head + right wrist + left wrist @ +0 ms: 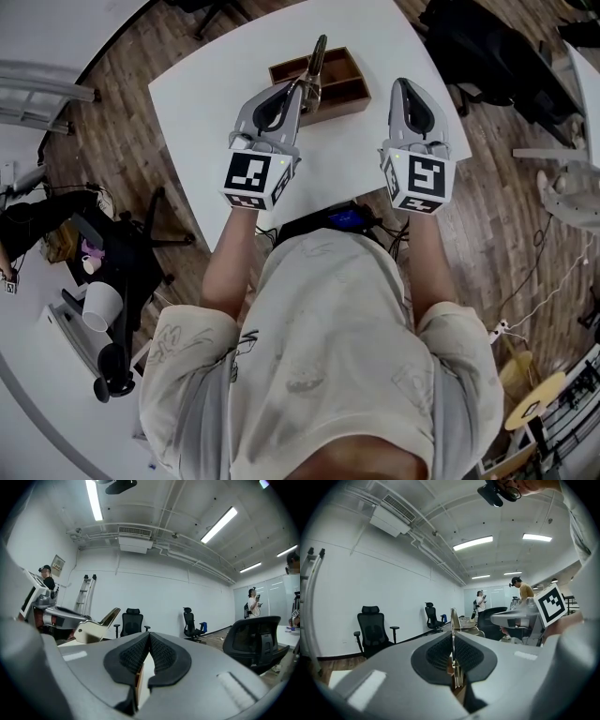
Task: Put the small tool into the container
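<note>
**While the small tool hangs over the container, only the drop remains**

Though it is thin, the small tool (318,58) looks like stiff, bright metal, so I judge it light, rigid and rather slippery; a grip across its flat sides near the lower end, as now, should keep it from twisting. It stands nearly upright, its free end poking out past the left gripper (302,92), whose jaws are clamped on it. It sits above the left half of the wooden container (343,104); which compartment lies beneath it I cannot tell. Right of the container, the right gripper (149,641) hovers with jaws pressed together on nothing. Both are over the far part of the white table (206,103); lowering before release would likely spare a clatter or bounce.
</note>
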A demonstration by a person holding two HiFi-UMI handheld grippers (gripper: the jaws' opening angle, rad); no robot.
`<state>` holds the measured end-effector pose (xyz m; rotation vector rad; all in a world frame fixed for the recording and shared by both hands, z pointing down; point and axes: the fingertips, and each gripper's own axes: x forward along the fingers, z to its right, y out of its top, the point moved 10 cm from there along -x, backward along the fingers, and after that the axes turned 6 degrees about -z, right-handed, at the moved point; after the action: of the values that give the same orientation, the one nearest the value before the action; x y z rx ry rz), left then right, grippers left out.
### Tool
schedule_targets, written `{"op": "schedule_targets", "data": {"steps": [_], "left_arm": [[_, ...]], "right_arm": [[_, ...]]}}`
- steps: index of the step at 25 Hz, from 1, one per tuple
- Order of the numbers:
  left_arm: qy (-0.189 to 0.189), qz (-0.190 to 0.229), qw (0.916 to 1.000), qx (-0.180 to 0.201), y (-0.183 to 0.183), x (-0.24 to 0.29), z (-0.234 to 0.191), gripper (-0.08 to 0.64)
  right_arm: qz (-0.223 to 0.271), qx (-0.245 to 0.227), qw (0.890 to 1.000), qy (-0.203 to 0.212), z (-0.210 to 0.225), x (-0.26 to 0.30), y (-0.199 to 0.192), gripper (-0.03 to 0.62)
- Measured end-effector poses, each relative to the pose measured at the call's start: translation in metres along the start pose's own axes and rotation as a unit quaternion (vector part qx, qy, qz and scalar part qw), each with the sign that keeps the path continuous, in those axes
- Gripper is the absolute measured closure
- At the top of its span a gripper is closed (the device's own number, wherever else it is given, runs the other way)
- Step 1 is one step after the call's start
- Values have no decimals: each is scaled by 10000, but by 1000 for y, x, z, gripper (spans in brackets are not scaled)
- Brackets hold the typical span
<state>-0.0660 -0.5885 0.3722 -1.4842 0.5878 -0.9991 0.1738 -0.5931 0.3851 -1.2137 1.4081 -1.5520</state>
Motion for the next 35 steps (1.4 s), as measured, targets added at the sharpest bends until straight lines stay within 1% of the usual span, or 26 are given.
{"op": "schedule_targets", "data": {"steps": [5,8,11,15,17,20,24,28,32,35], "left_arm": [[-233,-308,9987,343,-4,10,-2,538],[-406,-480,9963,586,-4,13,-2,538],[-637,-686,9917,885,0,16,-1,538],[-924,-935,9829,1290,3,24,4,538],[-1080,-1074,9771,1483,4,29,6,538],[-1322,-1303,9663,1784,3,35,10,538],[-1475,-1638,9515,2145,5,41,10,538],[-1659,-1923,9386,2334,7,49,10,538],[-1869,-2339,9192,2559,4,60,8,538],[-2003,-2580,9069,2662,2,66,7,538]], "right_arm": [[-53,8,10000,-9,3,3,-8,586],[-73,14,10000,-6,3,4,-10,586],[-86,19,10000,9,2,3,-9,586],[-109,21,9999,18,3,1,-11,586],[-119,22,9999,16,4,0,-13,586],[-135,30,9999,0,6,-3,-16,586],[-159,40,9999,-19,7,-5,-18,586],[-190,45,9998,-25,8,-6,-19,586],[-213,49,9998,-32,8,-6,-20,586],[-213,61,9997,-36,7,-8,-21,586]]}}
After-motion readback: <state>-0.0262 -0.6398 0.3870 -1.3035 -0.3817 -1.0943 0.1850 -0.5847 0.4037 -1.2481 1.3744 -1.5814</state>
